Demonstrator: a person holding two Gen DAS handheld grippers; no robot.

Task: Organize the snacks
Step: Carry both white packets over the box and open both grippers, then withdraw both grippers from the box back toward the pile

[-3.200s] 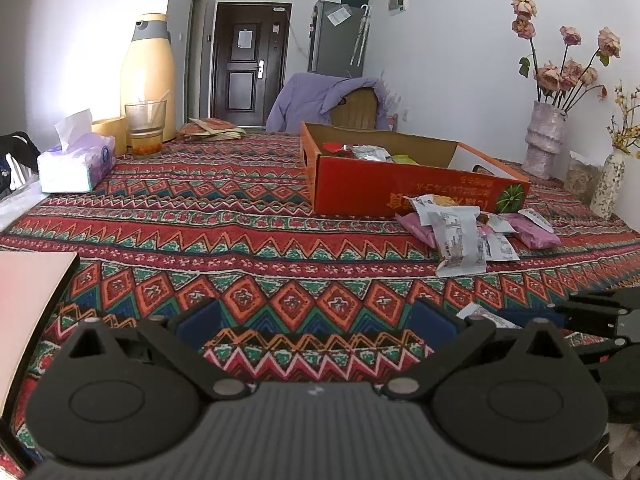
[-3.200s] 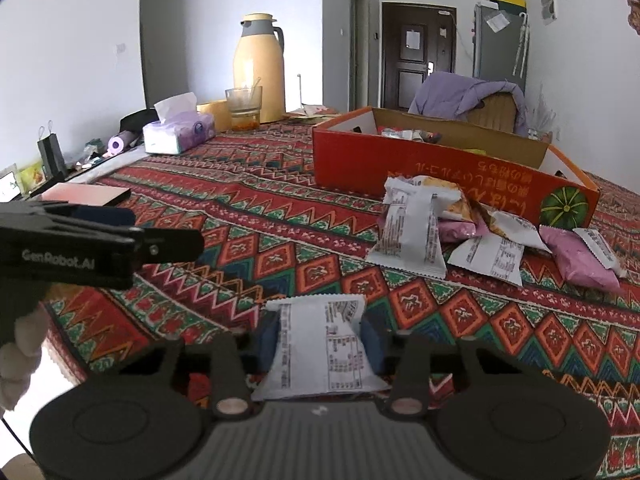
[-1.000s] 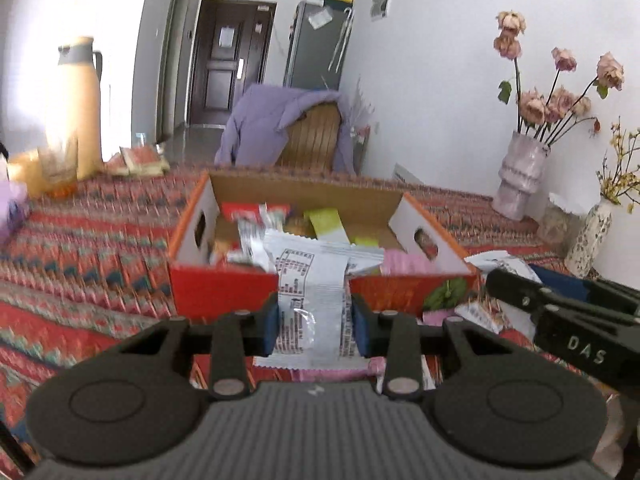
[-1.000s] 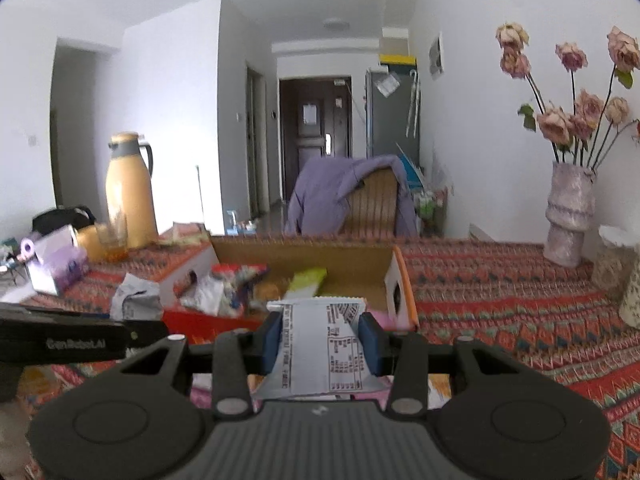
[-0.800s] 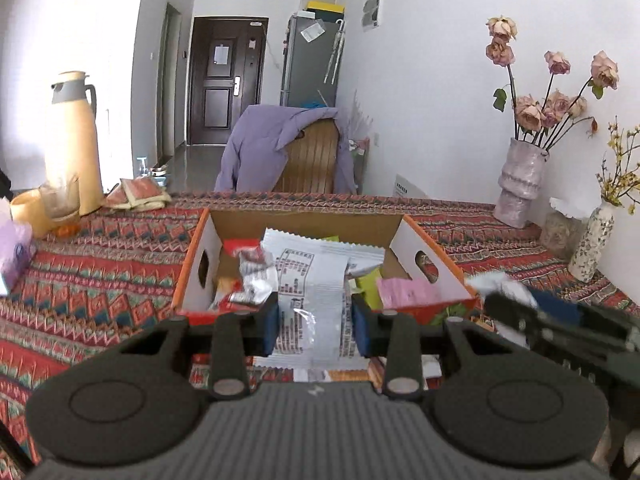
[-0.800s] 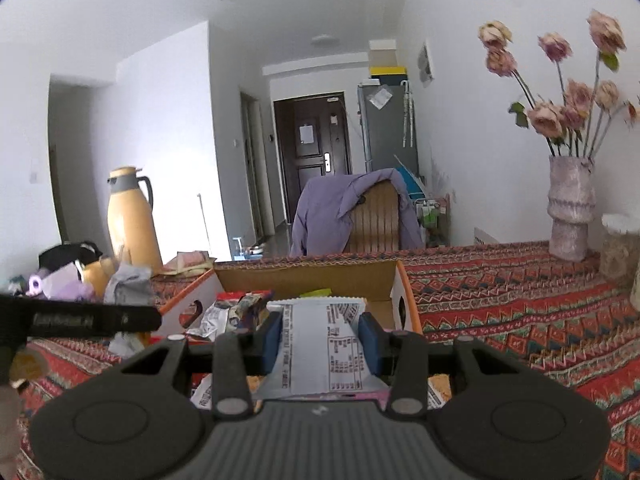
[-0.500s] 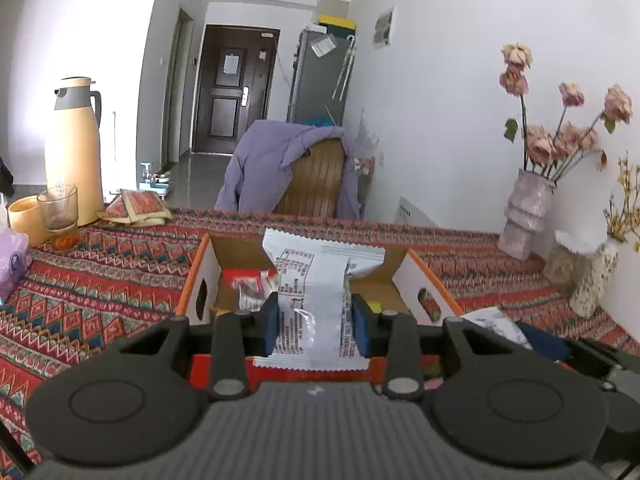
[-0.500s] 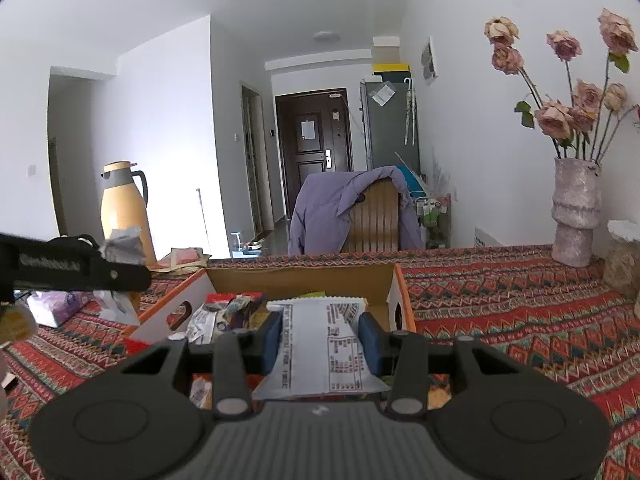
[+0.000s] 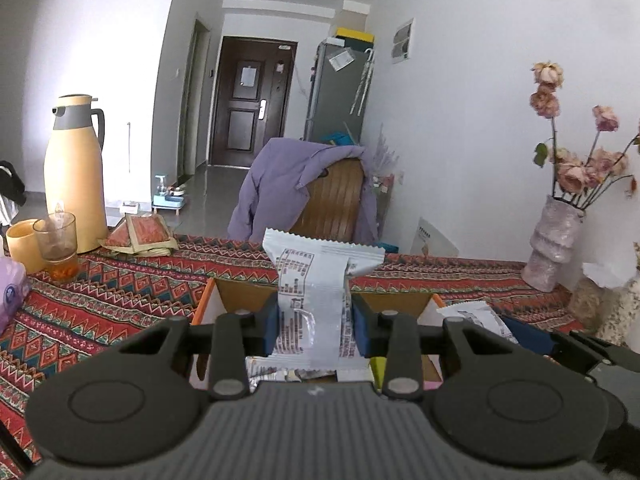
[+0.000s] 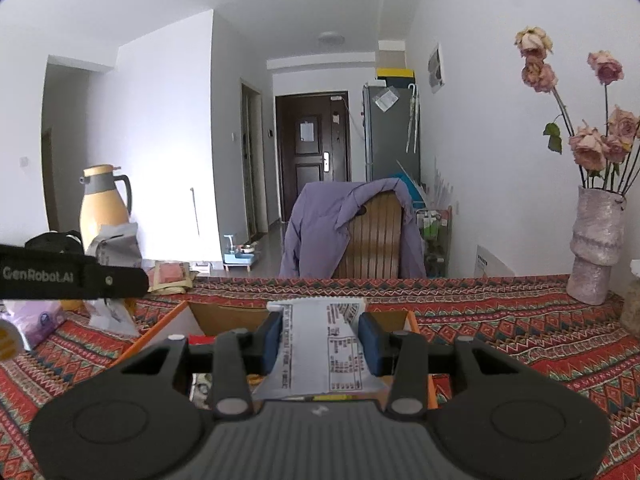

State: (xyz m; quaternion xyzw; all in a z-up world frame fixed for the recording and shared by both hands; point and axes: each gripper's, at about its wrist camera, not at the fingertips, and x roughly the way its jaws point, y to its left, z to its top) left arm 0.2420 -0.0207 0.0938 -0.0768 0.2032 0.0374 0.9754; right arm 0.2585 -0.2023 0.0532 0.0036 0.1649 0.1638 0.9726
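My left gripper (image 9: 314, 330) is shut on a white snack packet (image 9: 316, 280) that stands upright between its blue pads, held over the near end of the orange cardboard box (image 9: 204, 308). My right gripper (image 10: 320, 340) is shut on a second white snack packet (image 10: 324, 348), also above the box (image 10: 160, 334). Other packets lie inside the box, mostly hidden by the grippers. The right gripper with its packet (image 9: 476, 316) shows at the right of the left wrist view. At the left of the right wrist view, the left gripper's arm (image 10: 72, 276) shows with its packet (image 10: 116, 246).
The table wears a red patterned cloth (image 9: 100, 304). A yellow thermos (image 9: 74, 172), a glass (image 9: 56, 246) and a purple tissue pack (image 9: 12, 296) stand at the left. A vase of dried roses (image 10: 596, 240) stands at the right. A chair with a purple jacket (image 10: 352, 228) is behind the table.
Both grippers, each still gripping its packet, have risen and moved forward over the box. The box now sits lower in both views, mostly hidden beneath the fingers.
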